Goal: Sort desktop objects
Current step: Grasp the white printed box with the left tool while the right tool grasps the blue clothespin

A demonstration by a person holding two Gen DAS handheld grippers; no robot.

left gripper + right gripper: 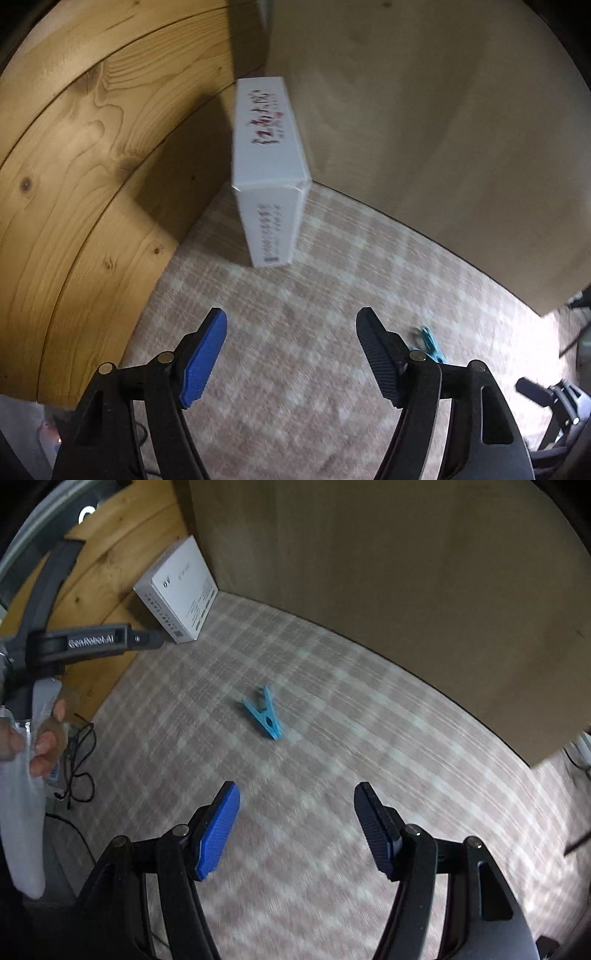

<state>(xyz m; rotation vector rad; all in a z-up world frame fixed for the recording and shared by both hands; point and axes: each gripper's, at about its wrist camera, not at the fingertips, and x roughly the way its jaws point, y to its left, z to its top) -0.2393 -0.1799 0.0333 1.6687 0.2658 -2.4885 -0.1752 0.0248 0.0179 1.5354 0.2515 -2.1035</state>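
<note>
Right wrist shows me "GenRobot.AI" on the left gripper (147, 639); white box (177, 590) print unreadable. Both grippers, right gripper (295, 805) included, gape empty.

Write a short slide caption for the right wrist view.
Open right tool above a blue clothespin on checked cloth.

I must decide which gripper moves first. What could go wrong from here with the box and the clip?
1. The box stands on a narrow side in the corner, beside the wooden panel; a push from the open left gripper may tip it.
2. The clip lies flat on the cloth; the open right gripper may pinch cloth or slide off.
3. Both views are blurred, so aim may be poor.
</note>
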